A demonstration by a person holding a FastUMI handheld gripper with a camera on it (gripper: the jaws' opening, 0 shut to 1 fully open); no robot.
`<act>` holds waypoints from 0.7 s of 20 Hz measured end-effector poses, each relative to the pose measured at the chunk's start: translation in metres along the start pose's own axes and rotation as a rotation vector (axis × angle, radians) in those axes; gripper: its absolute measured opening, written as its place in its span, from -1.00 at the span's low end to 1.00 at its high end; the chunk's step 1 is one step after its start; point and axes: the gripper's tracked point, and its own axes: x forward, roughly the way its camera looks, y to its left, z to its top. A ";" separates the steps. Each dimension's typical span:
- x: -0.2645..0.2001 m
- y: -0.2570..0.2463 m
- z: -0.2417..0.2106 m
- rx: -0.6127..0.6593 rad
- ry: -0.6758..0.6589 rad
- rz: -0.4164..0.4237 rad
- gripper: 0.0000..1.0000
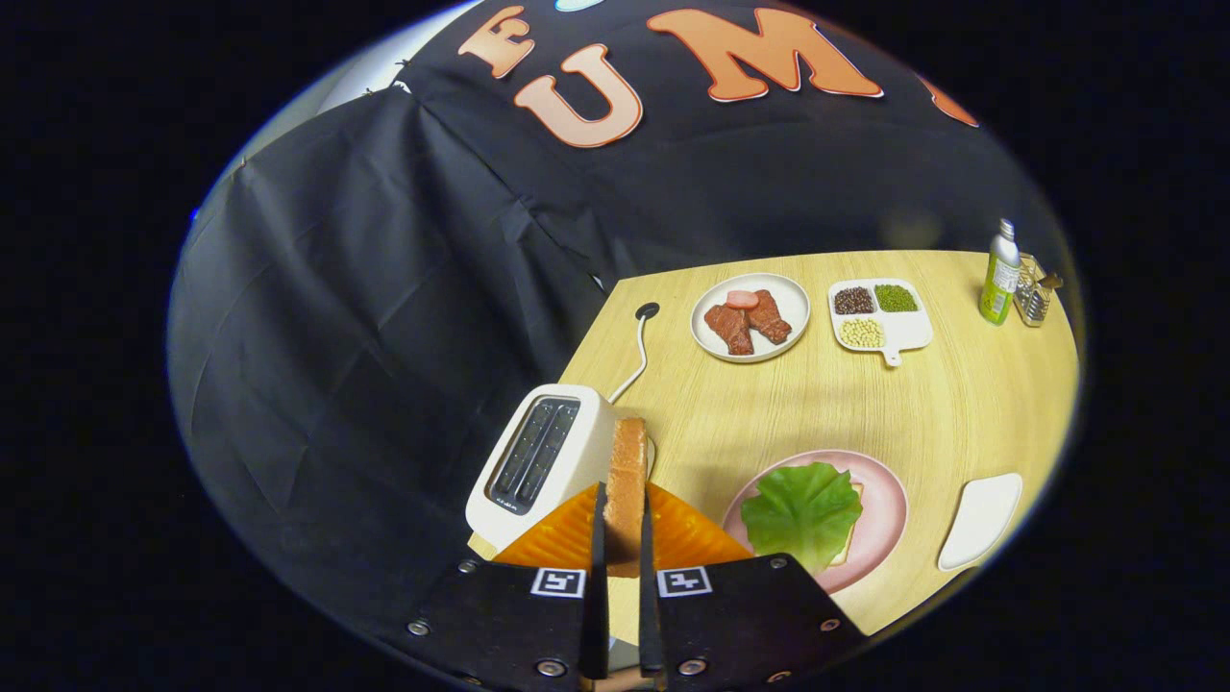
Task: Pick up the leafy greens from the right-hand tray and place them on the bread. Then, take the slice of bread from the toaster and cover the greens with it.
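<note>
Across the wooden table [865, 404], objects are located relative to the toaster [538, 457], which stands at the table's near corner beside the booth wall. The table carries everything needed for assembly, so transfers can be short. The toaster sits with its two slots upward and dark, and its white cord [636, 358] runs away from it toward the wall; the slots appear empty, consistent with the slice having been drawn out. Just to the far side of the toaster from the wall lies the pink plate [889, 514], holding a lower piece of bread [851, 548] that shows as a thin edge under the leafy greens [805, 511]; the greens lie flat and cover it almost fully, so the first part of the task appears done. Beyond the toaster, well apart, rest a white plate of meat [750, 317] and a divided tray of beans [879, 314], then a green bottle [999, 273]. An empty white tray [980, 519] lies past the pink plate.

The gripper [621, 567] hangs just above the toaster's nearer side. Its fingers are pressed against the two faces of the slice of bread [627, 485], pinching it upright, edge toward the camera. Held so, the slice would have to be carried over the plate and turned flat to cover the greens.
</note>
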 end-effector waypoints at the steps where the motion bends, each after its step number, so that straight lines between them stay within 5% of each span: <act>1: -0.002 -0.005 -0.002 0.000 0.002 0.003 -0.74; 14: 0.016 -0.089 -0.035 0.133 0.027 0.001 -0.74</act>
